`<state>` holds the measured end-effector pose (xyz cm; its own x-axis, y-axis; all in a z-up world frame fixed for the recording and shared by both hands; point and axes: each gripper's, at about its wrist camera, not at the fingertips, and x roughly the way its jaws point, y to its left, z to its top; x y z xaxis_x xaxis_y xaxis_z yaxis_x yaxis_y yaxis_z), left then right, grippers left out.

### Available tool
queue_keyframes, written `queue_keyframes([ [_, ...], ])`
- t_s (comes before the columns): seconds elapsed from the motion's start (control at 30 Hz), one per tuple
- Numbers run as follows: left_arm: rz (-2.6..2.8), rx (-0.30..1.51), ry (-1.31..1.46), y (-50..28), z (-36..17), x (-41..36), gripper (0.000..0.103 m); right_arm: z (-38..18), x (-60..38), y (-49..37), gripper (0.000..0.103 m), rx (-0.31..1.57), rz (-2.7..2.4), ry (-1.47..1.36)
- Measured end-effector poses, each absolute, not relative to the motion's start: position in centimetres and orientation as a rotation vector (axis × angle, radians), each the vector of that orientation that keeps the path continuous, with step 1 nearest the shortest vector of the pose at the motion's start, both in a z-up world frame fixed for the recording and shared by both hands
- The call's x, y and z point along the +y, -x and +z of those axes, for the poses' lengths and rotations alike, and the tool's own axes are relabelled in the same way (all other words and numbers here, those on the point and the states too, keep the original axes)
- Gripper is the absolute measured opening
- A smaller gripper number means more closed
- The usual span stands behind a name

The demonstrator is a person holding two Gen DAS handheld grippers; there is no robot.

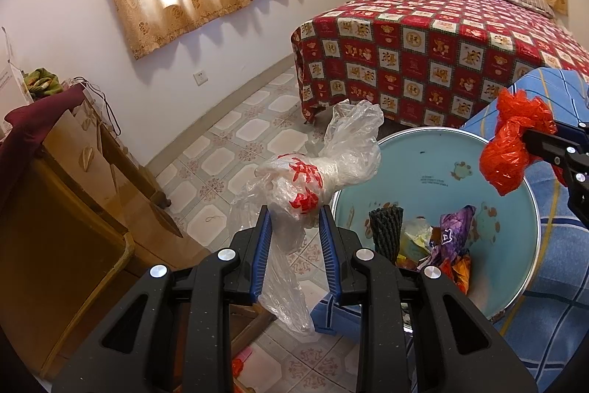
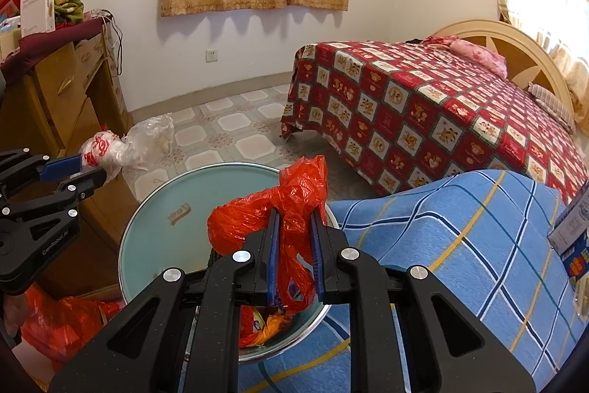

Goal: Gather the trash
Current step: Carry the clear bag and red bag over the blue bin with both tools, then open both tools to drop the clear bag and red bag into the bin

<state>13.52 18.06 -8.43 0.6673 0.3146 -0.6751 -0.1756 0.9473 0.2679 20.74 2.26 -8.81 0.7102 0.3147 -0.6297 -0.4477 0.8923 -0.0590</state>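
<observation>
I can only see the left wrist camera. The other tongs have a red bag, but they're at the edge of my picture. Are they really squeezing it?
Observer: Yes. In the right wrist view the right tongs pinch the red bag between their blue pads, above the basin.
Operator: Is anything on the blue blanket past the edge of my picture?
Observer: Yes, a printed box sits on the blue checked cloth, at the far right.
</observation>
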Motion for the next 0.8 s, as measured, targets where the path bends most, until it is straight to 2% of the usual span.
queue_keyframes([
  [0.8,0.269,0.799,-0.179,-13.79,-8.14,17.42,0.027,-8.97,2.81,-20.96,0.016,0.656,0.428,0.22],
])
